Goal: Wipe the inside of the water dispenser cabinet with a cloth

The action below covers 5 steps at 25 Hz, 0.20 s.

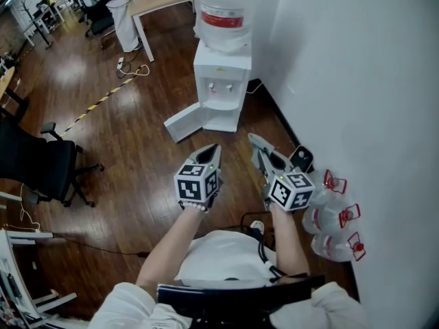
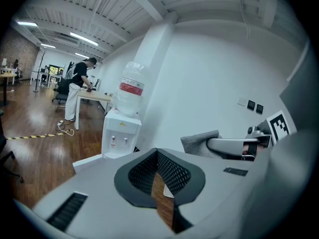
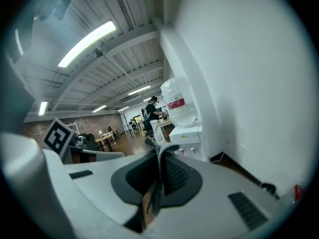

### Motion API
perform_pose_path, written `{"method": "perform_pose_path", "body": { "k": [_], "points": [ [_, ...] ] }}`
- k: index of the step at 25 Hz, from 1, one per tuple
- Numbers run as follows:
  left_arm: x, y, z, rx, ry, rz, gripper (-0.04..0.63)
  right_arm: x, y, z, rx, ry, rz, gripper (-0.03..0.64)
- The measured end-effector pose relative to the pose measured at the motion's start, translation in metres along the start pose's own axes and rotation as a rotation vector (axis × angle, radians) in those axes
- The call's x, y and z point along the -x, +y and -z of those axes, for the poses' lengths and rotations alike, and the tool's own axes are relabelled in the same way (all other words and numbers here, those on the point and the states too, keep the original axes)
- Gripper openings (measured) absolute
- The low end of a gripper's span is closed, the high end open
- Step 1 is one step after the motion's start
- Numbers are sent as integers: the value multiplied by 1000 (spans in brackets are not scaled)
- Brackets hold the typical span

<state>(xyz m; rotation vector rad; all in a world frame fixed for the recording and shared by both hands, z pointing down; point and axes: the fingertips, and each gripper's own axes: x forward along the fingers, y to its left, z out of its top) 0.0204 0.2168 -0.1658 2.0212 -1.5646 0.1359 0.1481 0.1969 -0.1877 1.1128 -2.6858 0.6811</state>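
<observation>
A white water dispenser point(image 1: 221, 81) with a bottle point(image 1: 223, 12) on top stands against the wall. Its lower cabinet door point(image 1: 182, 123) hangs open to the left. Both grippers are held short of it, above the wooden floor. My right gripper point(image 1: 255, 141) is shut on a grey cloth point(image 3: 158, 149), which pokes out past the jaw tips. The same cloth point(image 2: 198, 142) shows in the left gripper view at the right gripper's tip. My left gripper point(image 1: 212, 149) is beside it on the left, jaws together with nothing between them. The dispenser point(image 2: 119, 133) lies ahead in both gripper views.
Several empty water jugs point(image 1: 333, 214) lie by the white wall at the right, with a black plug point(image 1: 302, 157) near them. An office chair point(image 1: 41, 166) stands at the left. Striped tape point(image 1: 96, 105) and a cable cross the floor. A person point(image 1: 120, 12) stands at a far desk.
</observation>
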Motion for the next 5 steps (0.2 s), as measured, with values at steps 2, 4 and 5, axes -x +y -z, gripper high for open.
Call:
{"method": "perform_pose_path", "body": {
  "k": [2, 4, 5],
  "points": [
    [0, -1, 1, 3, -2, 3, -8, 3, -1, 2, 1, 0, 5, 18],
    [1, -3, 1, 4, -5, 6, -8, 6, -3, 3, -1, 0, 12, 18],
    [1, -3, 1, 4, -6, 7, -8, 8, -4, 4, -3, 0, 15, 18]
  ]
}}
